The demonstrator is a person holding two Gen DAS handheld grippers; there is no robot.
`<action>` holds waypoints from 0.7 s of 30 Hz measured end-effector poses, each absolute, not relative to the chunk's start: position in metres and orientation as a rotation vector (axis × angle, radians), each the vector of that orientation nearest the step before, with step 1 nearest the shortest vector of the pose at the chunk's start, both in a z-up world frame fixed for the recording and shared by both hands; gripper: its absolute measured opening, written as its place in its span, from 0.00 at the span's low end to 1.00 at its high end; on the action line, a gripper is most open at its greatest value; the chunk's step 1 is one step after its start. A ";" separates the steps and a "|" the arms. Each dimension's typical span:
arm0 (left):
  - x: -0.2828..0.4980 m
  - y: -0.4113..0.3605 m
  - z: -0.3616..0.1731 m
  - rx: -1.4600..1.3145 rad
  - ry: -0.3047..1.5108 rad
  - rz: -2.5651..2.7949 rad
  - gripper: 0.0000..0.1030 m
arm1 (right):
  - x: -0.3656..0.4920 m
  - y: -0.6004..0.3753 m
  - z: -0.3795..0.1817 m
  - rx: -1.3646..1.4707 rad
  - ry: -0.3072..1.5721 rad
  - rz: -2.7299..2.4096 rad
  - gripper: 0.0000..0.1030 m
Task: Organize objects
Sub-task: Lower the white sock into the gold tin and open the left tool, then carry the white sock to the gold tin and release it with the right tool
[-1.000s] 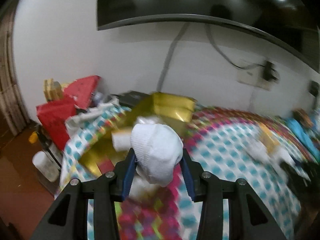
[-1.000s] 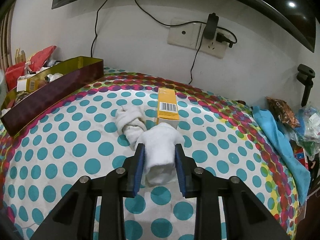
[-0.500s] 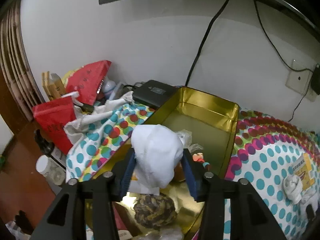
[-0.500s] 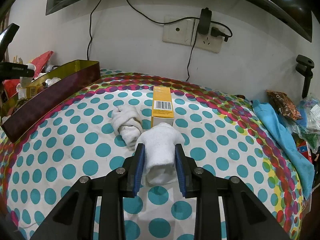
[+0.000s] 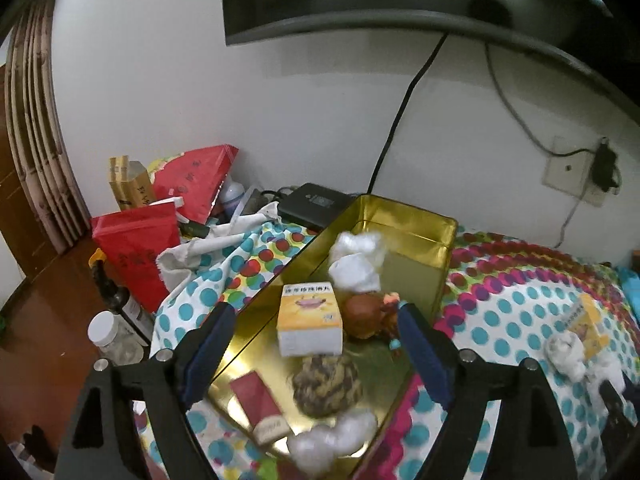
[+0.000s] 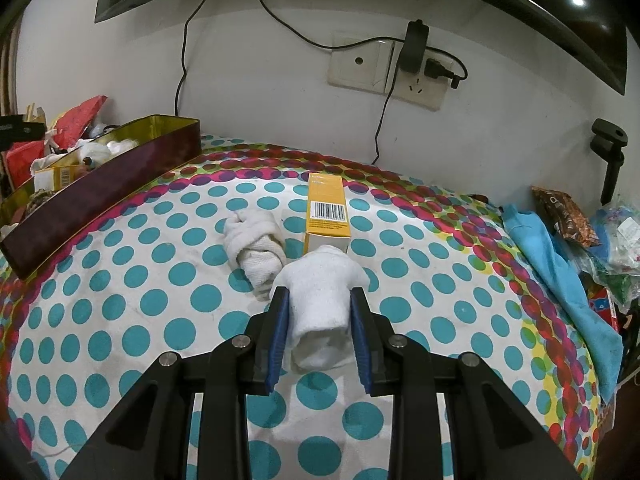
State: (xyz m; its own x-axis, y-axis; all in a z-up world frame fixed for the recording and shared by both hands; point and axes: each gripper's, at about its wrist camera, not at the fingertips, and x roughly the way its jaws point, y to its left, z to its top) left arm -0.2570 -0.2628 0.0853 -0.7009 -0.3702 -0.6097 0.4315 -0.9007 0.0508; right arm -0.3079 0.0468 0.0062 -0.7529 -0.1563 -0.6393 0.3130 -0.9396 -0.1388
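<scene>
A polka-dot cloth [image 6: 132, 292] is covering the table under a wall socket [image 6: 386, 76] and a wall-mounted screen, and a gold tin [image 5: 404, 224] is sitting at its left edge. The left gripper [image 5: 312, 354] is hanging over the tin with its jaws spread wide and nothing between them. Inside the tin, a white rolled sock [image 5: 354, 274] is lying toward the far end, beside a yellow medicine box [image 5: 310, 316], a brown figurine [image 5: 366, 314] and a speckled rolled sock [image 5: 326, 384].

The right gripper [image 6: 319, 330] is pinching another white sock roll [image 6: 320, 296] across its middle, low over the cloth. Just ahead, a knotted sock bundle [image 6: 256, 248] and an orange carton [image 6: 326, 212] are waiting, close together.

The sock roll is likely handling as light, soft and squashy: it should be compressing under the pads rather than slipping, but a loose end could be unrolling. Gripping across the thick middle of the roll looks safest. The carton is probably stiff and light, best taken across its narrow sides.
</scene>
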 end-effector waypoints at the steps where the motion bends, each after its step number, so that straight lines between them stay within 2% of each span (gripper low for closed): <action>1: -0.246 -0.261 0.088 0.870 0.135 -2.557 0.83 | -0.308 0.047 0.006 0.955 0.348 -2.705 0.27; 5: -0.191 -0.251 0.089 0.823 0.160 -2.573 0.83 | -0.307 0.047 0.006 0.952 0.350 -2.710 0.27; 11: -0.119 -0.238 0.061 0.791 0.173 -2.563 0.83 | -0.306 0.043 0.006 0.953 0.395 -2.719 0.27; 15: -0.107 -0.239 0.046 0.805 0.192 -2.563 0.83 | -0.302 0.032 0.014 0.937 0.436 -2.734 0.27; 21: -0.106 -0.230 0.040 0.787 0.147 -2.592 0.83 | -0.300 -0.024 0.054 0.845 0.412 -2.702 0.27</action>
